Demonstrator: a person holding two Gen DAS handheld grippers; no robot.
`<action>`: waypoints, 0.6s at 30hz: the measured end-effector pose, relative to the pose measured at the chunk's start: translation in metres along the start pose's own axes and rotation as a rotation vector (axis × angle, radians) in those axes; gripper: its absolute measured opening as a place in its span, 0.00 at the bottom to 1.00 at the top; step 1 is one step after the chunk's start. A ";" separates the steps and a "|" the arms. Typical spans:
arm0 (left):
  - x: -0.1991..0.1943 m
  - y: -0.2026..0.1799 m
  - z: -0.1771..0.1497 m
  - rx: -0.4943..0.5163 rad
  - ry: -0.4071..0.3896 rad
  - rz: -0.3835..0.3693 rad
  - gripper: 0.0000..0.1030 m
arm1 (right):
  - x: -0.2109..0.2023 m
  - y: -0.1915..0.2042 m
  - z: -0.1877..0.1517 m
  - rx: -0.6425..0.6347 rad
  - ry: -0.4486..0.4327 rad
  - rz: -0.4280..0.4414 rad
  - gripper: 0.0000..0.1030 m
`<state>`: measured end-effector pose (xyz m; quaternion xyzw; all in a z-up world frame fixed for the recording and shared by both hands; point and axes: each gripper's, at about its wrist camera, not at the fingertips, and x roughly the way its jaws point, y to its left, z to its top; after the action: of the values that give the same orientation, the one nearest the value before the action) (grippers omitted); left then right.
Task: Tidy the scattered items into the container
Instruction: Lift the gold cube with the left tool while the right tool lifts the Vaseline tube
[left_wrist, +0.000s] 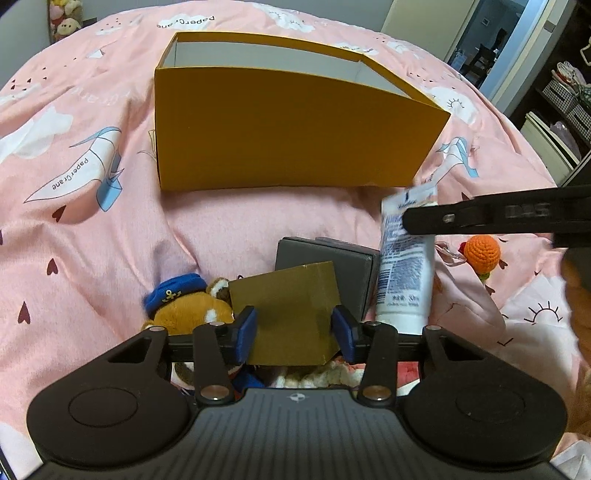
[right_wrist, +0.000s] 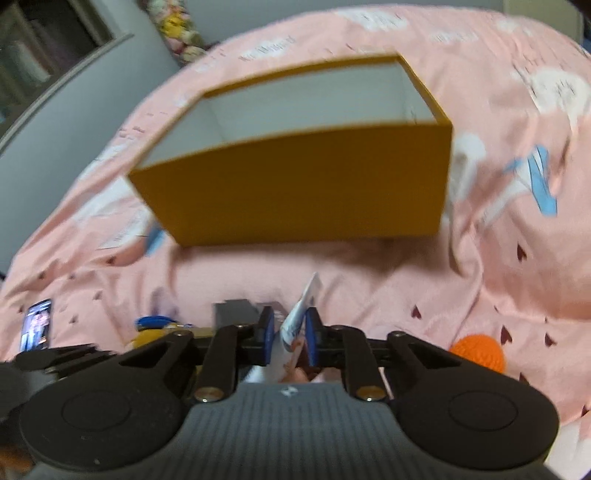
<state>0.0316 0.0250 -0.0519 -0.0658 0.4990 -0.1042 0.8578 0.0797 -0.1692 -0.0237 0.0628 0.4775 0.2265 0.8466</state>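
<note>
A: Lying beyond and above both claws, the orange box (left_wrist: 295, 136) rests on the pink bed cover (left_wrist: 92, 258), open top upward, long side facing them; which claw is nearer?

B: Neither clearly; the right claw (right_wrist: 290, 332) is closed on the white tube (right_wrist: 295, 325), pinching its flat crimped end; the tube's long axis runs steeply toward the bed.

A: And the left claw (left_wrist: 293, 332)?

B: Its blue pads (left_wrist: 247, 328) flank the small olive carton (left_wrist: 291, 314), rigid matte card; contact appears made on both sides; beside it lie a grey case (left_wrist: 343, 262), a plush bear (left_wrist: 184, 306) and a crocheted orange ball (left_wrist: 482, 253).
</note>
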 end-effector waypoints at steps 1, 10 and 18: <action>0.001 0.000 0.000 -0.001 0.006 -0.003 0.54 | -0.004 0.002 0.000 -0.012 -0.005 0.016 0.14; 0.008 0.009 -0.001 -0.024 0.024 -0.027 0.65 | -0.005 -0.003 -0.013 -0.021 0.017 0.051 0.14; 0.017 0.009 -0.003 0.026 -0.009 -0.044 0.82 | 0.009 -0.013 -0.015 0.039 0.037 0.046 0.18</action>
<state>0.0375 0.0294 -0.0694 -0.0662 0.4920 -0.1293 0.8584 0.0754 -0.1780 -0.0427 0.0861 0.4958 0.2375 0.8309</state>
